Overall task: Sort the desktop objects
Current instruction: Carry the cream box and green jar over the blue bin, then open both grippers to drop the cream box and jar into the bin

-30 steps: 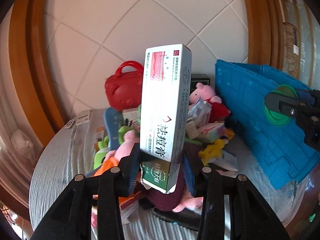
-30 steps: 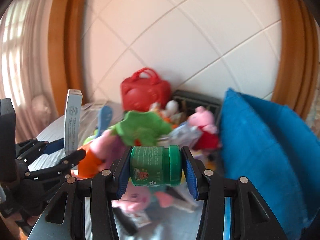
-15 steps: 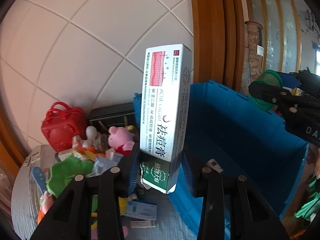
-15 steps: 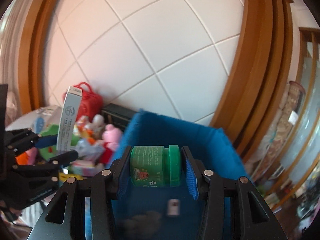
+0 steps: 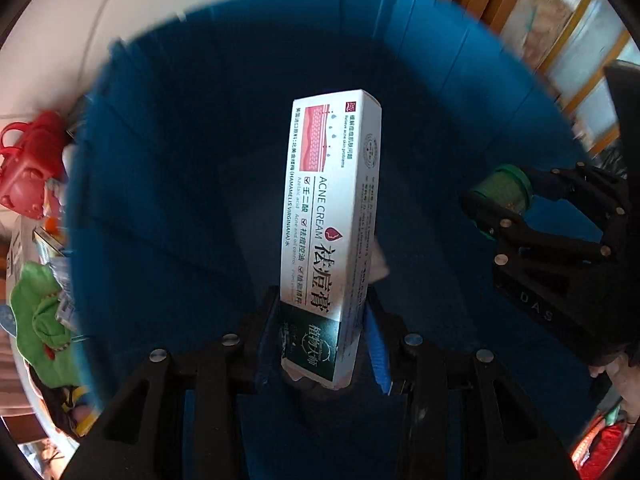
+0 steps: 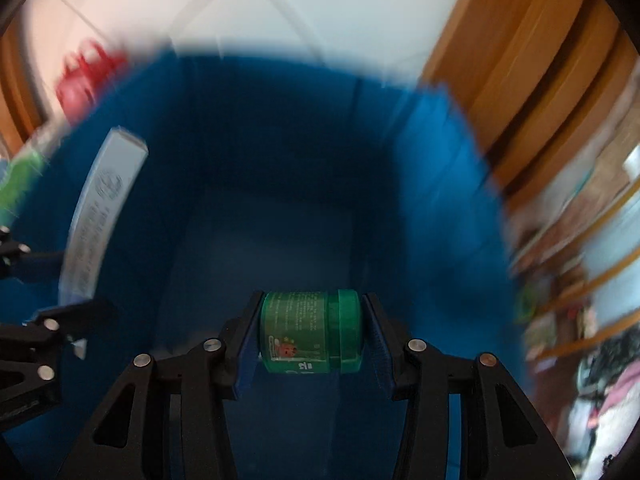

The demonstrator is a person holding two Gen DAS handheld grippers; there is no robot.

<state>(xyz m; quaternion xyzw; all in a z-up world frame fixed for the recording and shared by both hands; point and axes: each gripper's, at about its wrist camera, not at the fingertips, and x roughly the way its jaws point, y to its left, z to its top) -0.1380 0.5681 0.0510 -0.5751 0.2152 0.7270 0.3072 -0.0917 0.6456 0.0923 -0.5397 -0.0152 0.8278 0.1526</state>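
Note:
My left gripper (image 5: 320, 344) is shut on the lower end of a tall white acne cream box (image 5: 330, 216), which stands up between the fingers. It hangs over the inside of a big blue crate (image 5: 168, 184). My right gripper (image 6: 310, 340) is shut on a small green jar (image 6: 310, 330) lying sideways, also above the blue crate (image 6: 280, 184). The right gripper (image 5: 496, 212) with the green jar (image 5: 502, 192) shows at the right of the left wrist view. The cream box (image 6: 100, 216) shows at the left of the right wrist view, which is blurred.
Left of the crate lie a red toy bag (image 5: 28, 172), a green plush (image 5: 40, 312) and other small toys. A small pale item (image 5: 380, 264) lies on the crate floor behind the box. Wooden frames (image 6: 520, 92) rise behind the crate at the right.
Both grippers have swung right from above the toy pile to over the blue crate and tipped downward. Each still holds its object the same way.

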